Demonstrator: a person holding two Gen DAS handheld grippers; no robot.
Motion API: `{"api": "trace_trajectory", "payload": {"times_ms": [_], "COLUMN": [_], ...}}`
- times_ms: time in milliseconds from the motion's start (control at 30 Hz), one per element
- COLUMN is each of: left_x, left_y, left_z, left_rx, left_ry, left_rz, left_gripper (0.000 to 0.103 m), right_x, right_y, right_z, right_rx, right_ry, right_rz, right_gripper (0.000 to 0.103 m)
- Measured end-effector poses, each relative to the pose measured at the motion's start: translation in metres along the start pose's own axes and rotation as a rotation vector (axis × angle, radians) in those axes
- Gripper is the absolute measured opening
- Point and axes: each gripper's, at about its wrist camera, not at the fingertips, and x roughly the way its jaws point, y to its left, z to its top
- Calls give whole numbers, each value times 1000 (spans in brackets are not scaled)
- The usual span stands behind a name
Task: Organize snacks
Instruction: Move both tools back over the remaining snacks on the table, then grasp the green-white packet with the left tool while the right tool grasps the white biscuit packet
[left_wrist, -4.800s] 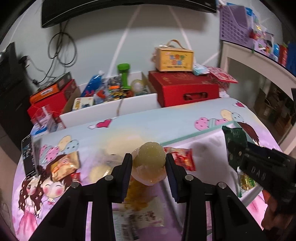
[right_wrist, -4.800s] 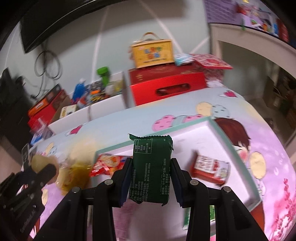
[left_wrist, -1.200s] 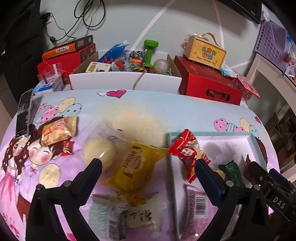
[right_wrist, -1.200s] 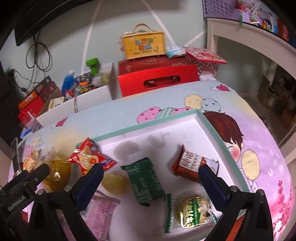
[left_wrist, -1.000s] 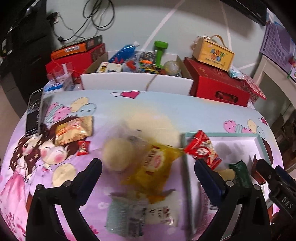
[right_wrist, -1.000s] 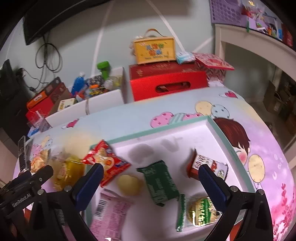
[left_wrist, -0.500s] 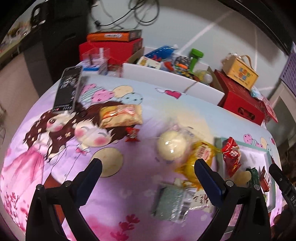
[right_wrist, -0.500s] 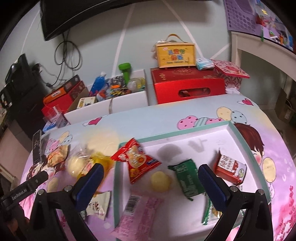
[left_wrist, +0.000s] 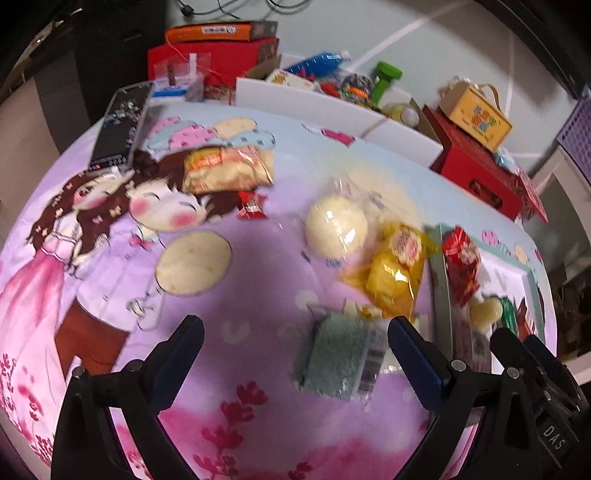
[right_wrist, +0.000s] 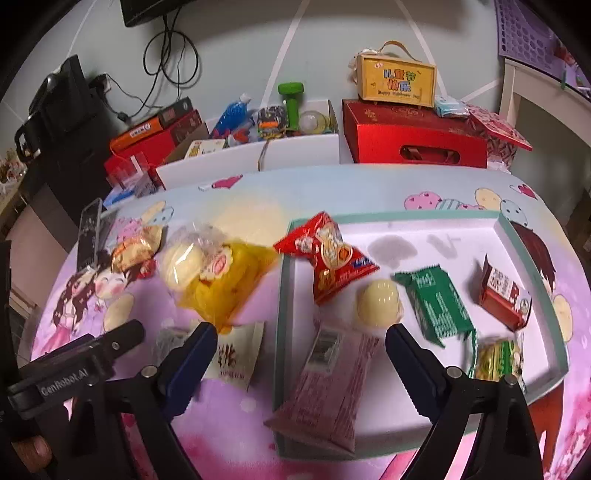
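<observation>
My left gripper is open and empty over the pink cartoon cloth. Ahead of it lie a teal-and-white packet, a yellow packet, a wrapped pale bun, a small red candy and an orange packet. My right gripper is open and empty at the near left of the white tray. The tray holds a red packet, a pale jelly, a green packet, a red-brown packet, a pink packet and a green-gold packet.
A phone lies at the cloth's far left edge. Behind the table stand a white box of odds and ends, a red gift box with a yellow case on it, and red and orange boxes.
The jelly and the green packet, held 4.8 s ago, now lie in the tray. Since then the left gripper swung left over the loose snacks; the right one backed off leftward.
</observation>
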Motion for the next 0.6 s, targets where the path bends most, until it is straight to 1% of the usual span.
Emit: {"api": "trace_trajectory", "payload": {"times_ms": [133, 267, 400, 600], "left_x": [4, 7, 9, 16], "left_y": [-5, -7, -7, -11], "left_z": [-11, -20, -21, -20], "left_rx": [15, 26, 24, 33], "left_ry": [24, 44, 48, 66], "left_rz": [-16, -14, -21, -32], "left_gripper": [100, 99, 99, 99], "right_x": [0, 0, 1, 6], "right_y": [1, -1, -3, -7], "right_z": [-9, -15, -14, -12], "right_rx": [4, 11, 17, 15], "right_ry": [24, 41, 47, 50], "right_rz": [-9, -27, -30, -74], "right_gripper": [95, 95, 95, 95]}}
